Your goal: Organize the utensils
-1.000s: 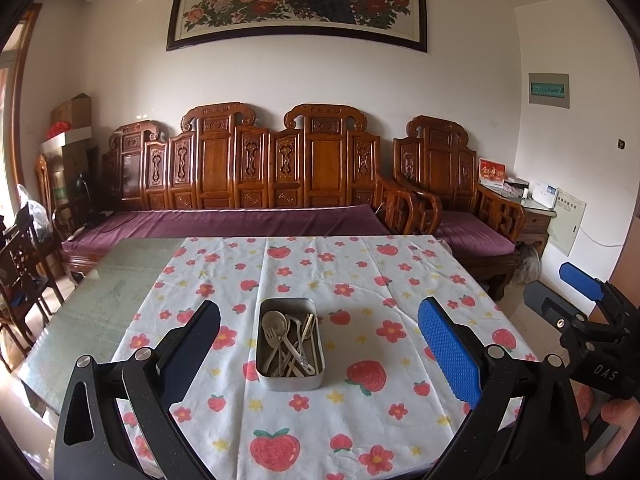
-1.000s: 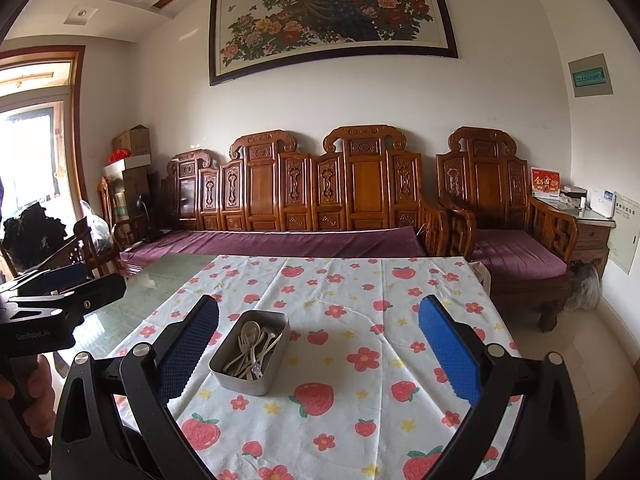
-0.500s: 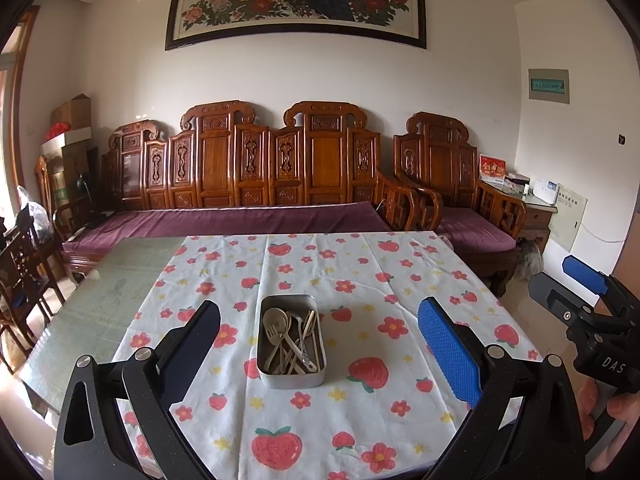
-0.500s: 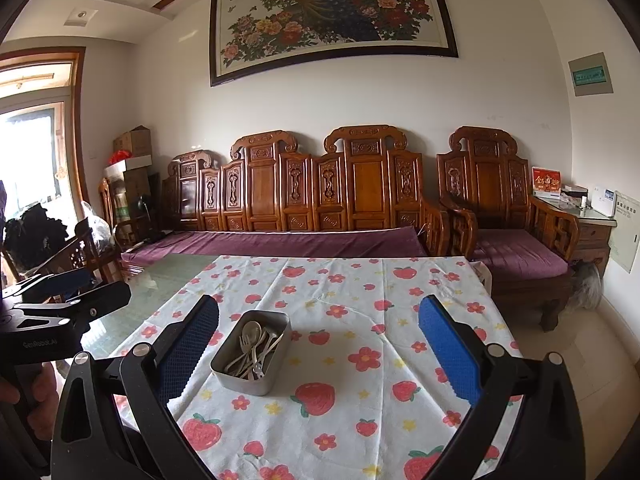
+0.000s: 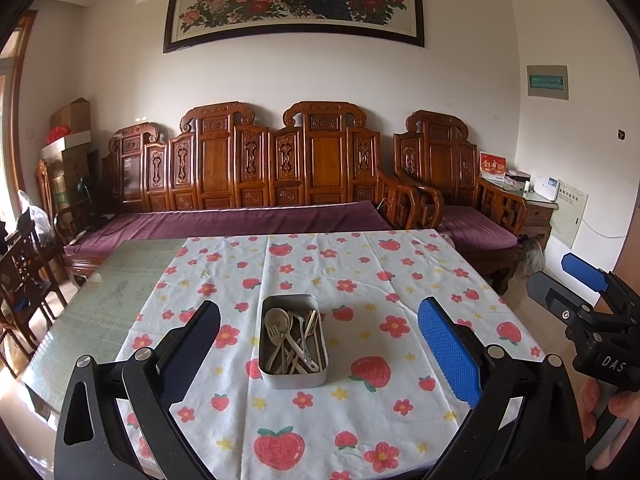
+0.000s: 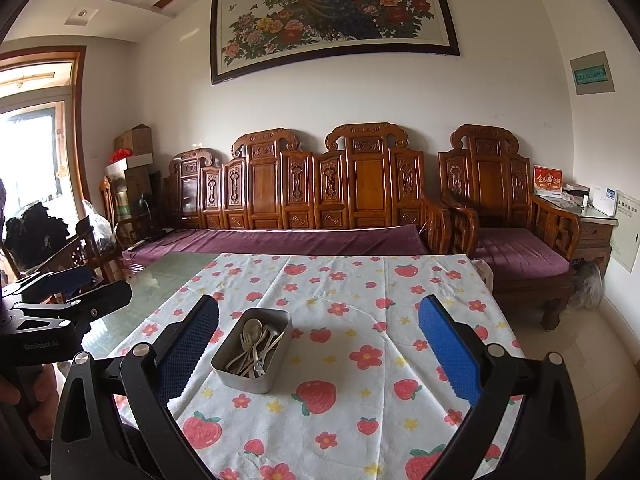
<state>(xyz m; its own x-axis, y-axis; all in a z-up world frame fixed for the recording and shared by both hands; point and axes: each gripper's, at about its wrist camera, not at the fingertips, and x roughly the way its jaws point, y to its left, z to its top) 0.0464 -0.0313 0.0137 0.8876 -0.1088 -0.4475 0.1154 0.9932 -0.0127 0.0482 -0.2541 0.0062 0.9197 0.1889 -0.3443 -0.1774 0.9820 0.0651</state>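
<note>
A rectangular metal tin [image 5: 294, 380] sits on the strawberry-print tablecloth [image 5: 360, 420], holding several beige utensils [image 5: 290, 340]: a spoon, a fork and sticks, plus one metal piece. My left gripper [image 5: 319, 312] hovers above the table's near edge, open wide and empty, with the tin centred between its fingers. In the right wrist view the tin [image 6: 240, 378] and its utensils [image 6: 254, 348] lie left of centre. My right gripper [image 6: 319, 308] is open and empty too. Each gripper appears in the other's view: the right gripper [image 5: 580, 292] and the left gripper [image 6: 68, 284].
The cloth covers the right part of a glass-topped table [image 5: 120, 280]. A carved wooden sofa [image 5: 260, 184] with purple cushions stands behind it, with an armchair [image 5: 448, 184] at the right. Dark chairs [image 5: 24, 272] stand at the left. A hand [image 5: 624, 408] holds the right gripper's handle.
Both grippers have drifted only slightly. The tin and utensils have not moved, and both pairs of jaws remain open.
</note>
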